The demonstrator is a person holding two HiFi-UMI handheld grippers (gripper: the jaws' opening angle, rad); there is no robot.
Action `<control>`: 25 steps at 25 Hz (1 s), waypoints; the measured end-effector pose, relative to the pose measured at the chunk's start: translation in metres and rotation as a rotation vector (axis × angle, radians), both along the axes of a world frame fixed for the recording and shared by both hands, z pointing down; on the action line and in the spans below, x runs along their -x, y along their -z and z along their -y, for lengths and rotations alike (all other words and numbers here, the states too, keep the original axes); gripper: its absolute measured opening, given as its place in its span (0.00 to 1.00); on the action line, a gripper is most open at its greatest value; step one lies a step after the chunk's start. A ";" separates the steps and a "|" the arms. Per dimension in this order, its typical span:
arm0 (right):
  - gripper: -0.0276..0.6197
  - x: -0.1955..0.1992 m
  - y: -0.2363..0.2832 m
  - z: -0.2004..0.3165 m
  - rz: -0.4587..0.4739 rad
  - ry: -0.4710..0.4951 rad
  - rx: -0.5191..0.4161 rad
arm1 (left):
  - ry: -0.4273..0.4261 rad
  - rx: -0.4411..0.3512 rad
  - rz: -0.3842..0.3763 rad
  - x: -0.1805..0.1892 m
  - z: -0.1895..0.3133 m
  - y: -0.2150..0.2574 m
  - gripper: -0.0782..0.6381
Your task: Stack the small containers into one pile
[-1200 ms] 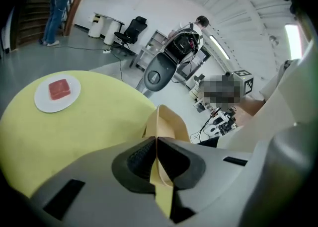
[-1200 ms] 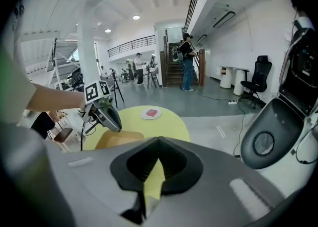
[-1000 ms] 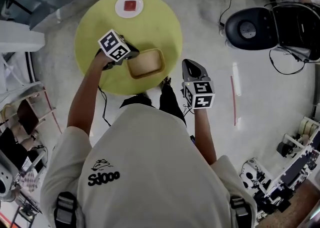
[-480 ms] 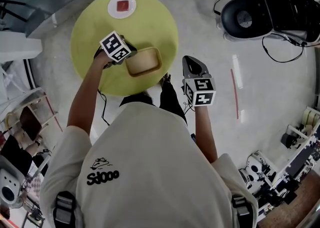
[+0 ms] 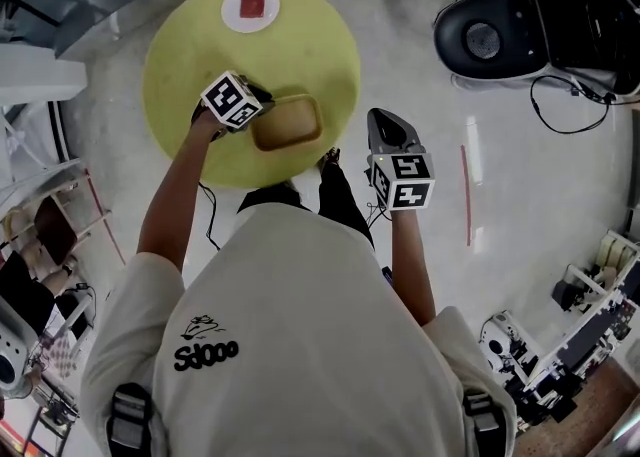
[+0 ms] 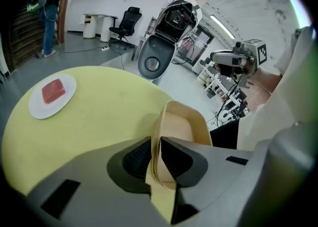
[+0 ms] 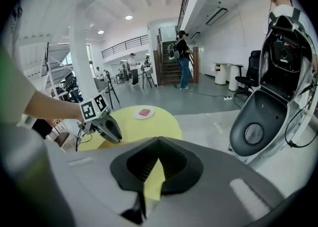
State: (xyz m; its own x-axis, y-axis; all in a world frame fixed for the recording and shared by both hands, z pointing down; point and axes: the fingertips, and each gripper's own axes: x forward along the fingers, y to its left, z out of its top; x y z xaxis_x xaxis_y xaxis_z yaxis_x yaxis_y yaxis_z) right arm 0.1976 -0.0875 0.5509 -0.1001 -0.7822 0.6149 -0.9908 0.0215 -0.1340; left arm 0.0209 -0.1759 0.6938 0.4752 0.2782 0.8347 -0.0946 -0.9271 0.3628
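Round yellow-green surface (image 5: 190,55), floor around it.

Beige oblong container (image 5: 287,123) lies by the near edge of the surface, right of centre, mouth up. In the left gripper view its wall (image 6: 171,121) is thin, and at the pinch point it looks layered, so possibly several are already nested; I cannot count them. My estimate: light, thin plastic or pulp, somewhat flexible, likely to flex or tip if lifted by one wall. Best hold is the rim at a short end, one jaw inside and one outside, with moderate squeeze.

Left tool (image 6: 154,157): jaws drawn in on the container's near-left wall, one inside and one outside, nearly touching through it. The container appears to sit on the surface.

Right tool (image 7: 158,144): jaws together, nothing between them; it hangs over the floor, off the surface's right edge and well apart from the container.

White plate (image 5: 250,7) with a red block (image 5: 254,6) sits at the far edge.
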 end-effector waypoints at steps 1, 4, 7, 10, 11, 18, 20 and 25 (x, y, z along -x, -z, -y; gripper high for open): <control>0.06 -0.002 0.000 0.001 0.001 0.009 0.000 | 0.012 -0.007 0.004 0.000 -0.001 -0.002 0.20; 0.06 -0.011 0.002 0.004 0.005 0.041 -0.003 | 0.071 -0.017 -0.001 -0.001 -0.003 -0.002 0.23; 0.06 -0.023 0.005 0.009 0.010 0.083 -0.015 | 0.188 -0.031 -0.067 -0.008 0.001 0.012 0.24; 0.06 -0.036 0.010 0.020 0.011 0.135 -0.032 | 0.335 -0.070 -0.152 -0.013 0.008 0.035 0.24; 0.06 -0.039 0.012 0.025 0.009 0.157 -0.041 | 0.381 -0.088 -0.178 -0.012 0.011 0.043 0.24; 0.06 -0.026 0.052 0.080 -0.026 0.346 -0.157 | 0.686 -0.308 -0.353 0.028 0.032 0.121 0.24; 0.06 -0.013 0.069 0.100 -0.042 0.403 -0.199 | 0.778 -0.412 -0.424 0.048 0.042 0.155 0.24; 0.06 0.015 0.114 0.136 -0.083 0.485 -0.297 | 0.910 -0.638 -0.565 0.086 0.056 0.239 0.17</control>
